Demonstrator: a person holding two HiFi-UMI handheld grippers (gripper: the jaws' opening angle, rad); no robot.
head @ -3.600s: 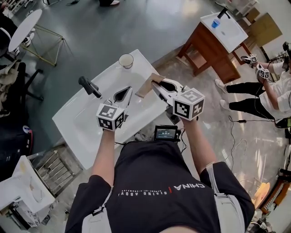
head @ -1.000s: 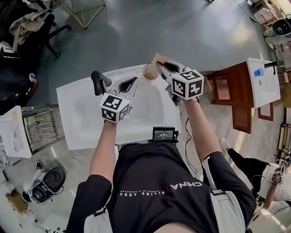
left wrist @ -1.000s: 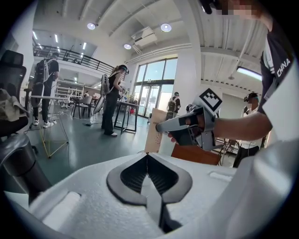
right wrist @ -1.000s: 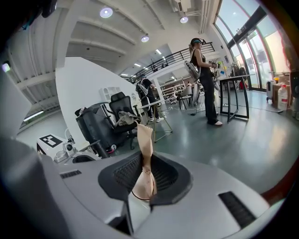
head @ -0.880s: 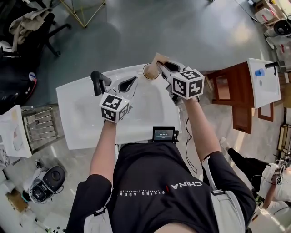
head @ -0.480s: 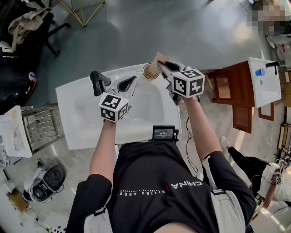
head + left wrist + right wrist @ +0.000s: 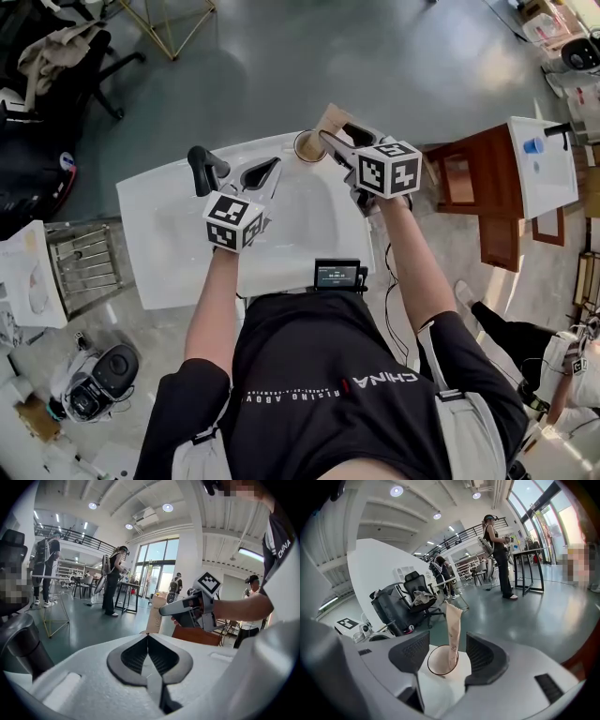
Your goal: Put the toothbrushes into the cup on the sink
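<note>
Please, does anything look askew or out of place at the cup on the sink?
Nothing is spilled or damaged. Only the paper toothbrush packet is a little askew: it stands tilted in the cup, against one side of the rim, and sticks high above it.

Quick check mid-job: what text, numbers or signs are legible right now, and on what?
"CHINA": upside down on the person's black shirt.
Smaller line beside it: too small to read.
Digits on the small black screen: too blurred to read.
Print on the tan paper-wrapped toothbrush in the pale round cup: too small to read.
</note>
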